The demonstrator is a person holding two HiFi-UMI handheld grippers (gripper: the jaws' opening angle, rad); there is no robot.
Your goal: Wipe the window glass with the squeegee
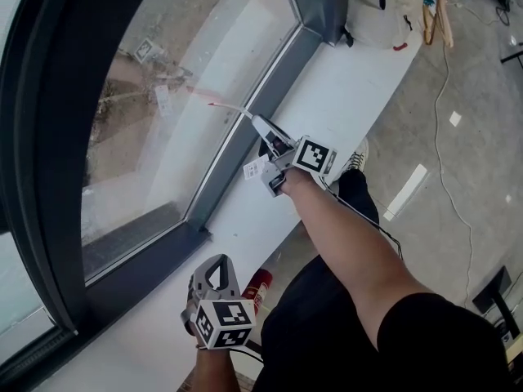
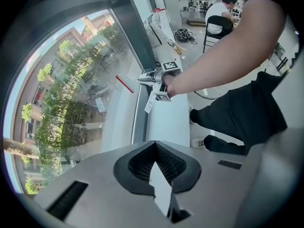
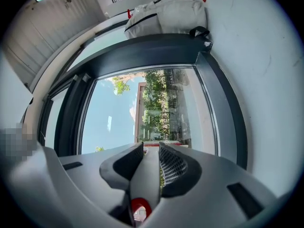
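Note:
The squeegee (image 1: 237,110) has a white handle and a thin red blade (image 1: 219,104) that lies against the lower part of the window glass (image 1: 163,80). My right gripper (image 1: 263,129) is shut on the handle, just above the white sill (image 1: 327,96). In the right gripper view the white handle (image 3: 146,167) runs between the pads towards the glass (image 3: 142,108). The left gripper view shows the squeegee (image 2: 126,84) and the right gripper (image 2: 153,76) from the side. My left gripper (image 1: 216,264) is shut and holds nothing, low by the sill's near end, its fingertips (image 2: 153,151) meeting.
A dark window frame (image 1: 245,129) borders the glass. A pale bag (image 1: 384,6) rests on the sill's far end. A red canister (image 1: 257,288) stands under the sill by my leg. Cables (image 1: 445,72) trail on the floor. A person (image 2: 219,11) sits far off.

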